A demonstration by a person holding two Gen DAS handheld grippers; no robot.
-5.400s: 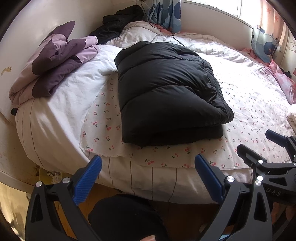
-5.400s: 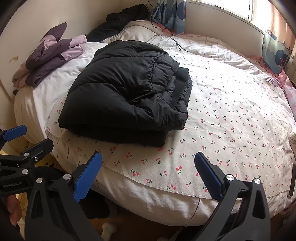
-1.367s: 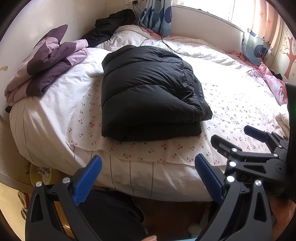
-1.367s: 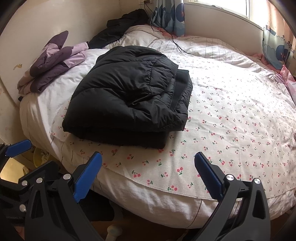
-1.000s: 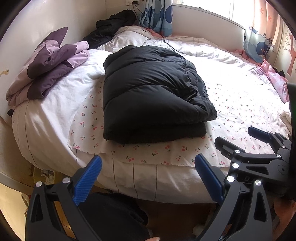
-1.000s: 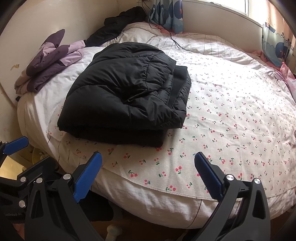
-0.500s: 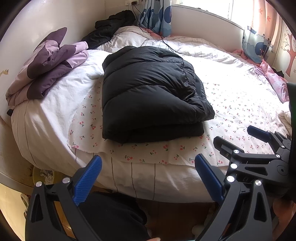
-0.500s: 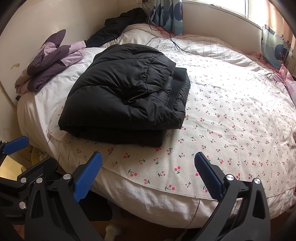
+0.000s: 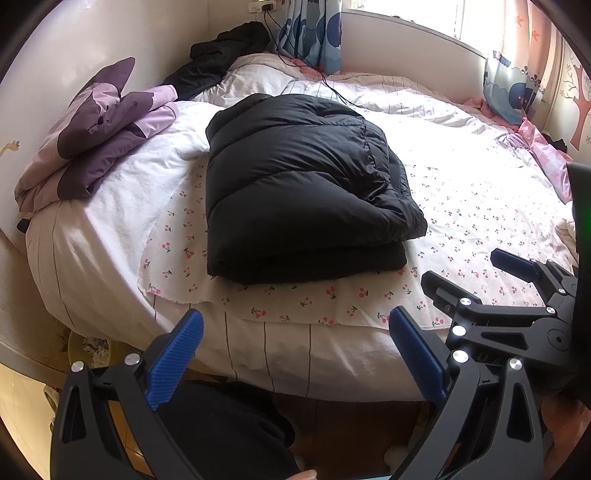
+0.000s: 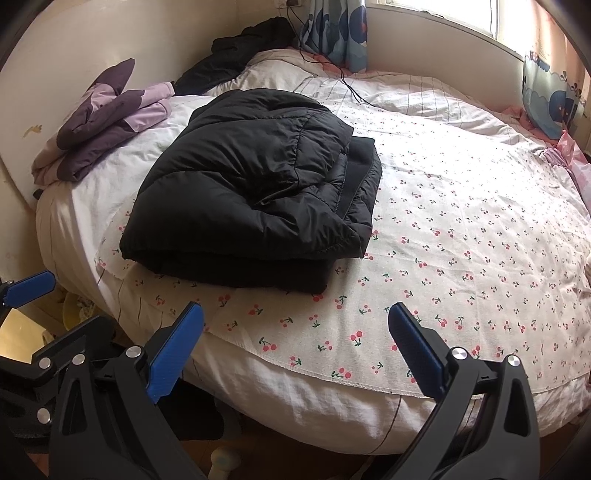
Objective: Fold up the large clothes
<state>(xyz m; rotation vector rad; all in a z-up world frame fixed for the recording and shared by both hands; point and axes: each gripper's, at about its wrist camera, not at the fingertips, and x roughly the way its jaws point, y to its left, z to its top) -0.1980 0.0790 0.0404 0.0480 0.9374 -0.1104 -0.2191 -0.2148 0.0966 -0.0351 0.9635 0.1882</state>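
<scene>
- The left gripper [image 9: 295, 354] is held level off the near edge of the bed [image 9: 280, 354], pointing across it; its two blue-padded fingers [image 9: 175, 360] stand wide apart with nothing between them.
- The right gripper [image 10: 295, 349] is held the same way just beside it, jaws spread wide and empty, its blue pads [image 10: 415, 349] over the bed's near rim.
- In the left wrist view the right gripper [image 9: 476, 275] shows at 3 to 4 o'clock, seen from the side, its fingers parted and reaching toward the bed.
- In the right wrist view the left gripper [image 10: 55, 306] shows at 8 o'clock, low beside the mattress corner, one blue tip above and the black frame below.
- Neither gripper touches any cloth; both sit short of the mattress.
- The black puffer jacket [image 9: 295, 188] lies folded into a thick, roughly rectangular bundle on the cherry-print sheet [image 9: 480, 206], at about 12 o'clock from the left gripper and 11 o'clock from the right.
- Its folded layers stack at the near edge, and a dark inner band shows along its right side in the right wrist view [image 10: 255, 192].
- A purple and lilac jacket [image 9: 99, 129] lies folded at 10 o'clock, on the white duvet by the wall, apart from the black bundle.
- A dark garment [image 9: 221, 55] is heaped at the far corner near the blue-patterned curtain [image 9: 314, 33].
- A black cable [image 10: 351, 88] trails across the far bedding.
</scene>
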